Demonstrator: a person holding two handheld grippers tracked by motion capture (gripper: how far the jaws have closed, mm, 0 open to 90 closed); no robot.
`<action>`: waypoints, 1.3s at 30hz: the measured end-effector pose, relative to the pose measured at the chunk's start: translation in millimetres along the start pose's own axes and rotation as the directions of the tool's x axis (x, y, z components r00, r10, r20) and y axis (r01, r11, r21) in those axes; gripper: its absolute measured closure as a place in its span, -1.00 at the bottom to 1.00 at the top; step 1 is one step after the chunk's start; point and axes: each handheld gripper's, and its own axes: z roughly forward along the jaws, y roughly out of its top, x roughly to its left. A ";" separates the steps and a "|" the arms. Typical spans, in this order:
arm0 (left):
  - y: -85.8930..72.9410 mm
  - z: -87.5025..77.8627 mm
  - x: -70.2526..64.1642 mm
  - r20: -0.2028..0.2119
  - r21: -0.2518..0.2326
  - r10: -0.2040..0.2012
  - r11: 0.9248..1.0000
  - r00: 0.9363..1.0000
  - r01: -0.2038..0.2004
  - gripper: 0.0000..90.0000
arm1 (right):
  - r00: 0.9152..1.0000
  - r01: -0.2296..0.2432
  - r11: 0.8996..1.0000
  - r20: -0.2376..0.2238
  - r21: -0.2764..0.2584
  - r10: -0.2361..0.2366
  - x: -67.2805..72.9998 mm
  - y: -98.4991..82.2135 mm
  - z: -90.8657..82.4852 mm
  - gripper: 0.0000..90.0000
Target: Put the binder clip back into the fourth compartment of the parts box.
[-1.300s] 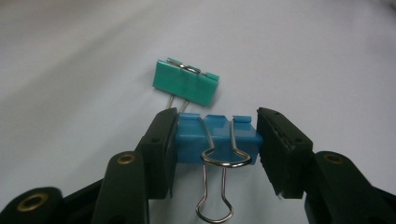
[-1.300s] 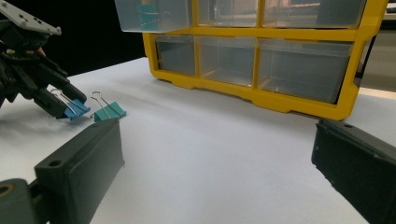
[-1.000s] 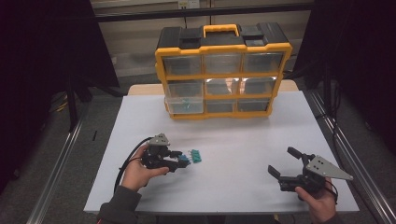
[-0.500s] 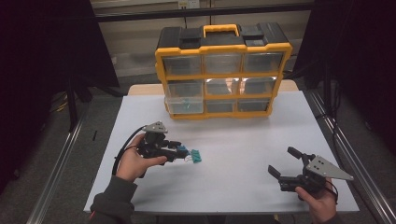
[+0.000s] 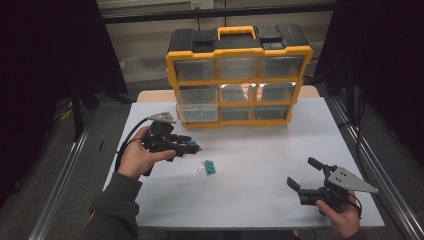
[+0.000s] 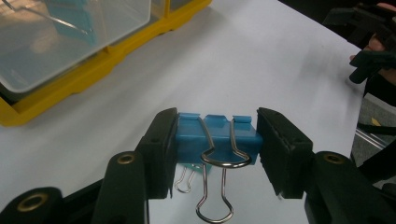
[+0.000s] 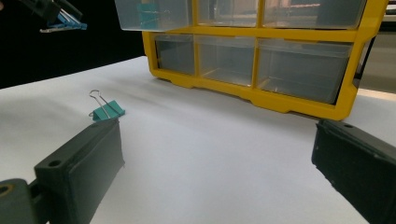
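Observation:
My left gripper is raised above the white table, shut on a blue binder clip whose wire handles hang down between the pads. In the right gripper view the same blue binder clip hangs at the top left. A green binder clip lies on the table just below and to the right of it. My right gripper rests low at the table's front right, jaws wide open with nothing between them.
A yellow and black organiser case with clear drawers stands at the back of the table; its middle-left drawer sticks out and holds something teal. Table edges drop to a dark floor with metal rails on both sides.
My left gripper has risen off the table with the blue binder clip and moved toward the case. The green clip stays on the table. The right gripper has not moved.

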 end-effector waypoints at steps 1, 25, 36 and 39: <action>2.8 -0.6 0.5 0.004 -0.007 0.001 1.000 1.000 -0.001 0.12 | 1.000 -0.003 1.000 0.003 -0.003 0.003 0.1 0.1 0.1 -0.97; 68.1 -21.5 8.4 -0.040 -0.045 0.004 0.999 0.999 -0.006 0.12 | 1.000 -0.004 1.000 -0.006 0.002 0.004 -0.5 -0.2 0.1 -0.97; 95.1 -16.9 13.8 -0.081 -0.045 0.017 0.999 0.997 -0.020 0.12 | 1.000 -0.006 1.000 -0.001 -0.002 0.006 -0.3 0.2 -0.1 -0.97; 100.2 -13.6 18.3 -0.097 -0.045 0.009 0.999 0.995 -0.013 0.12 | 1.000 -0.003 1.000 -0.003 -0.004 0.003 -0.6 0.2 -0.1 -0.97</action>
